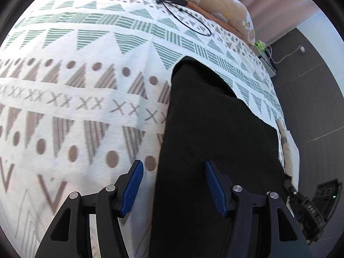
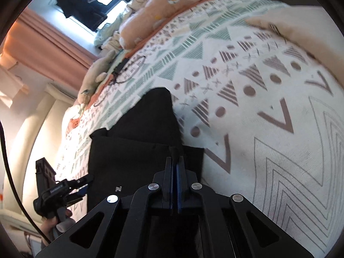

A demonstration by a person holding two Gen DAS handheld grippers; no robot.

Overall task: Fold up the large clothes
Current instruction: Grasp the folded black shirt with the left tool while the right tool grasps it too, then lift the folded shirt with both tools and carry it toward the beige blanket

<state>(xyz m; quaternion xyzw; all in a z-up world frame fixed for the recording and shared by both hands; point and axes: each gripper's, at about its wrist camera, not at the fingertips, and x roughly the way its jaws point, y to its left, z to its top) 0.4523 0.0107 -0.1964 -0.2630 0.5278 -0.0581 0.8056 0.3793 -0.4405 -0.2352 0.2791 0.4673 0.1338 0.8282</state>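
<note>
Two grippers w/ blue ribbed pads are ours here. We see the left gripper point(image 1: 173, 185) standing open, nothing between its pads, hovering over the long edge of the black soft-knit garment point(image 1: 210, 133). Our right gripper point(image 2: 174, 172) has its jaws closed tight, pads together at the garment's near edge; whether a fold of cloth is pinched between them we can't tell, black on black.

We find the garment lying on the white bedspread printed with green and brown triangles, dots and crosses point(image 1: 86, 107), near the bed's side edge, laid long and narrow, apparently doubled already.

Handling, as we judge it: light, limp, no stiffness, so it'll sag and drag if lifted by one point. We'd take it at two corners of the same edge, approx. together, and keep it low.

Around us: a black cable loop with a small black device point(image 1: 172, 0) further up the bed, an orange plush pillow point(image 1: 219, 6) beyond that, both well apart from the cloth. Nothing blocks the fold path.
</note>
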